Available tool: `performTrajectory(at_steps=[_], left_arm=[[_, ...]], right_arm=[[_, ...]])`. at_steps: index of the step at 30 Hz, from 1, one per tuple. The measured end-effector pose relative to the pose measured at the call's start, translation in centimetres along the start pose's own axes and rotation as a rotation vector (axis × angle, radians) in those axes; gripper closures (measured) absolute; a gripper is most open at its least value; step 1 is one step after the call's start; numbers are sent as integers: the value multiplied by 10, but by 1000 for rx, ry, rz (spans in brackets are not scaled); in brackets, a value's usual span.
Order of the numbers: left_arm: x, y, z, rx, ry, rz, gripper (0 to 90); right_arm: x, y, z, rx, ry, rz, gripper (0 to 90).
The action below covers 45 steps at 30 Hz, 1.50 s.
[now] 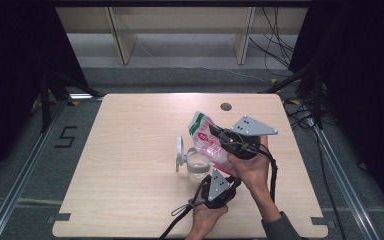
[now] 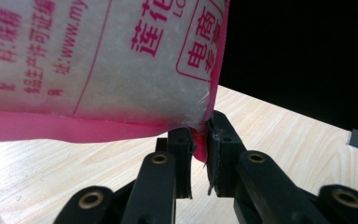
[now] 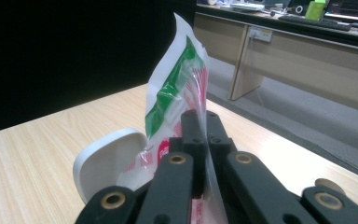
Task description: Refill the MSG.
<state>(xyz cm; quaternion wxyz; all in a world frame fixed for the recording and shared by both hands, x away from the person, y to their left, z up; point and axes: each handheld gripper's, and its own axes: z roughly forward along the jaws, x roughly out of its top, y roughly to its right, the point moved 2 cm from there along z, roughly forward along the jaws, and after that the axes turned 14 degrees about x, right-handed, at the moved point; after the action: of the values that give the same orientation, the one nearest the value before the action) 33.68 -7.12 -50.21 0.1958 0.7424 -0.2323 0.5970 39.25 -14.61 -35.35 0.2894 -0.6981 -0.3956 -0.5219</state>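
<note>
Bag [image 1: 206, 136] of white granules hangs tilted over clear jar [image 1: 198, 165] on worktop [image 1: 130, 150], left tool [image 2: 200, 140] pinching its pink bottom seam, right tool [image 3: 204, 135] clamped on upper film, apparently for pouring.
</note>
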Motion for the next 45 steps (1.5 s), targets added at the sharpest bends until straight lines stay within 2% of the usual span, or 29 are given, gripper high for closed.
performTrajectory(at_steps=[1, 2, 5, 9, 10, 11, 12, 16, 18, 27, 29, 32, 33, 36, 37, 45], left_arm=[[0, 0, 0, 3, -5, -2, 806], [0, -1, 0, -2, -6, 6, 806], [0, -1, 2, -8, -3, -5, 806], [0, -1, 2, -7, -7, -17, 806], [0, -1, 2, -7, -6, -17, 806], [0, -1, 3, -8, -5, -20, 806], [0, -1, 4, -14, -5, -20, 806], [0, -1, 4, -22, -5, -17, 806], [0, -1, 4, -23, -7, -28, 806], [0, 0, 5, -39, -9, -21, 806], [0, 0, 6, -41, -7, -24, 807], [-1, 0, 5, -41, -8, -22, 806], [-1, 0, 6, -40, -9, -24, 807], [-1, 1, 6, -40, -7, -33, 807], [-1, 1, 6, -43, -11, -36, 807], [0, 2, 6, -51, -6, -32, 807]], right_arm=[[0, -1, 1, 4, -2, 17, 900], [0, 0, 1, 2, 1, 3, 900], [-1, 0, 2, 7, 5, 20, 900], [-1, 2, 4, 11, -1, 13, 900], [-1, 2, 3, -2, -5, 8, 900], [-2, 0, 4, -1, -14, 30, 900], [-1, 2, 5, 2, -10, 2, 900], [-2, 1, 5, -1, -17, 22, 900], [-2, 2, 7, -4, -16, 3, 900], [-4, 3, 11, -3, -39, 2, 900], [-5, 1, 12, 3, -42, 26, 900], [-5, 2, 12, -11, -57, -9, 900], [-5, 1, 12, -2, -56, 8, 900], [-6, 2, 13, 0, -58, 11, 900], [-6, 3, 13, -13, -53, 5, 900], [-7, 3, 14, -1, -57, 11, 900]])
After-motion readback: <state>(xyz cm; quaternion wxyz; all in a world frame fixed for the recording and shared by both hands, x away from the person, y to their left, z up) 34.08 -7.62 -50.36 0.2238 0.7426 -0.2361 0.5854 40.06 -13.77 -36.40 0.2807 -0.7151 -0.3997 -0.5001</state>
